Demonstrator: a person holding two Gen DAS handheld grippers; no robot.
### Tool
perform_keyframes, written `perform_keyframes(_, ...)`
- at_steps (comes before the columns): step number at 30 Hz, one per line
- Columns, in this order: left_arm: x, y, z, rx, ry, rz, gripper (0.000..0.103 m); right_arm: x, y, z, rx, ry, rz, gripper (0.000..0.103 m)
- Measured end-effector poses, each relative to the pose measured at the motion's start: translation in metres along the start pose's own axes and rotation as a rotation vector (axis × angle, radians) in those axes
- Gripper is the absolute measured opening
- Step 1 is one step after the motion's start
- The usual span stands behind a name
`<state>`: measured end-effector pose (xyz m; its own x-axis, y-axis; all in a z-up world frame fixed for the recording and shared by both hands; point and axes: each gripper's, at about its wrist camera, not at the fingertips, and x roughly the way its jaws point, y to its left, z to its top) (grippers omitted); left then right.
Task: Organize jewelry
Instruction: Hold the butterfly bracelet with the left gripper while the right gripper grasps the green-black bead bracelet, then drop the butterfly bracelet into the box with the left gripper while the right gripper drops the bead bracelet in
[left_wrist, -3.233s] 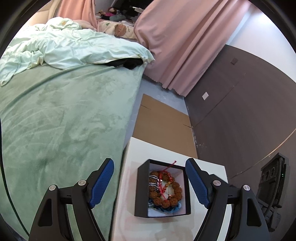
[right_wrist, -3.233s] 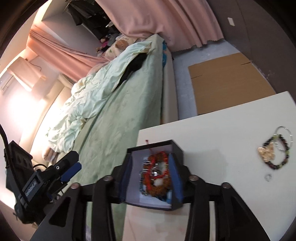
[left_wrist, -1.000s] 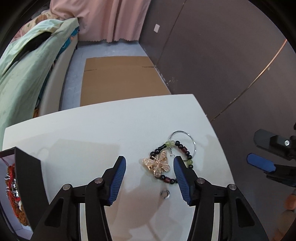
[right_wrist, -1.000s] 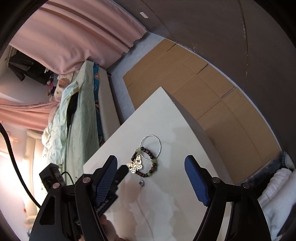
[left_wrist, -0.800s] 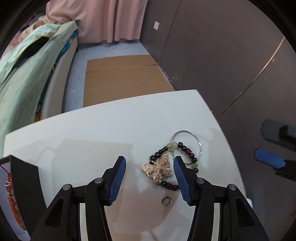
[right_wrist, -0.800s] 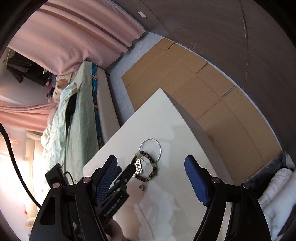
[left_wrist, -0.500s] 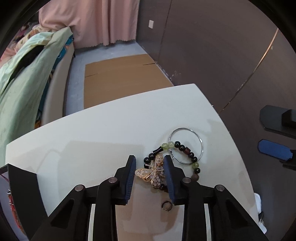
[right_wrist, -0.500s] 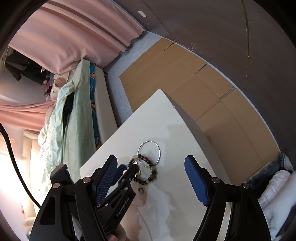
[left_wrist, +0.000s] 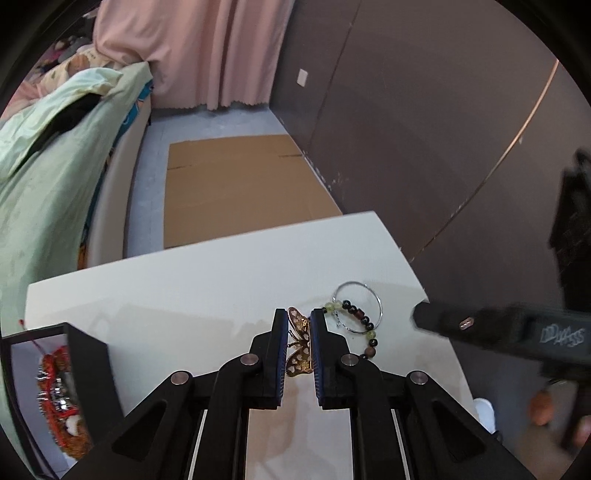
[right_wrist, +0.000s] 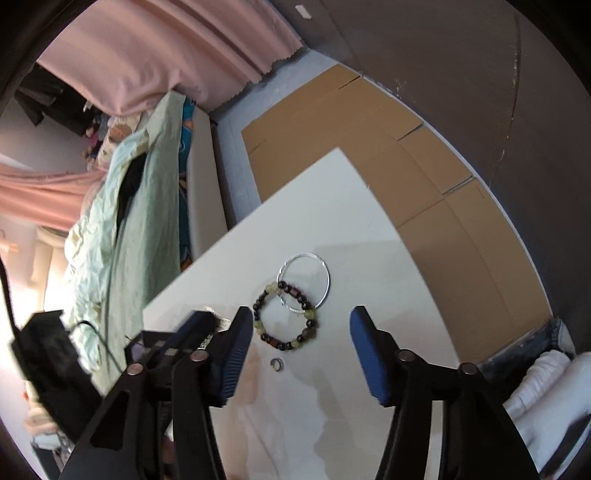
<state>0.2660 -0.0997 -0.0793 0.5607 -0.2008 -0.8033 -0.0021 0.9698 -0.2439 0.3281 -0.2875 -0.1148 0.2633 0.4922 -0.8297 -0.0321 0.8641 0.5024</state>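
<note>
My left gripper (left_wrist: 299, 325) is shut on a gold butterfly brooch (left_wrist: 300, 347), held edge-up just above the white table (left_wrist: 184, 295). A dark and green beaded bracelet (right_wrist: 286, 317) and a thin silver hoop (right_wrist: 304, 282) lie on the table right of it. A small silver ring (right_wrist: 276, 364) lies nearer me. The black jewelry box (left_wrist: 74, 387) with red and brown beads stands at the left. My right gripper (right_wrist: 299, 347) is open and empty, hovering over the bracelet and ring.
A bed with green bedding (left_wrist: 44, 184) is at the left. Flat cardboard (left_wrist: 236, 192) lies on the floor beyond the table. A dark wall (left_wrist: 443, 147) is at the right, pink curtains (left_wrist: 192, 51) behind.
My left gripper closed on the butterfly brooch and lifted it off the bracelet. My right gripper moved closer over the bracelet and ring.
</note>
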Motion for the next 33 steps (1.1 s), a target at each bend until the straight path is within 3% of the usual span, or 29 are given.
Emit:
perform_keyframes(5, -0.018, 0.014, 0.001, -0.038, -0.036, 0.008, 0.013, 0.021, 0.01, -0.004, -0.043, 0.053, -0.029, 0.037)
perform_keyframes(15, -0.038, 0.055, -0.006, -0.111, -0.061, 0.059, 0.013, 0.049, 0.042, -0.016, -0.208, 0.032, -0.248, 0.035)
perform_keyframes(18, -0.041, 0.062, -0.01, -0.121, -0.058, 0.077, 0.013, 0.051, 0.048, -0.021, -0.249, 0.017, -0.323, 0.017)
perform_keyframes(19, -0.042, 0.065, -0.011, -0.127, -0.056, 0.08, 0.013, 0.05, 0.047, -0.022, -0.249, 0.019, -0.313, 0.011)
perform_keyframes(26, -0.047, 0.067, -0.019, -0.117, -0.061, 0.092, 0.013, 0.006, 0.047, -0.026, -0.215, -0.056, -0.168, 0.011)
perform_keyframes(33, -0.058, 0.07, -0.028, -0.12, -0.094, 0.128, 0.013, -0.037, 0.066, -0.04, -0.272, -0.146, -0.062, 0.011)
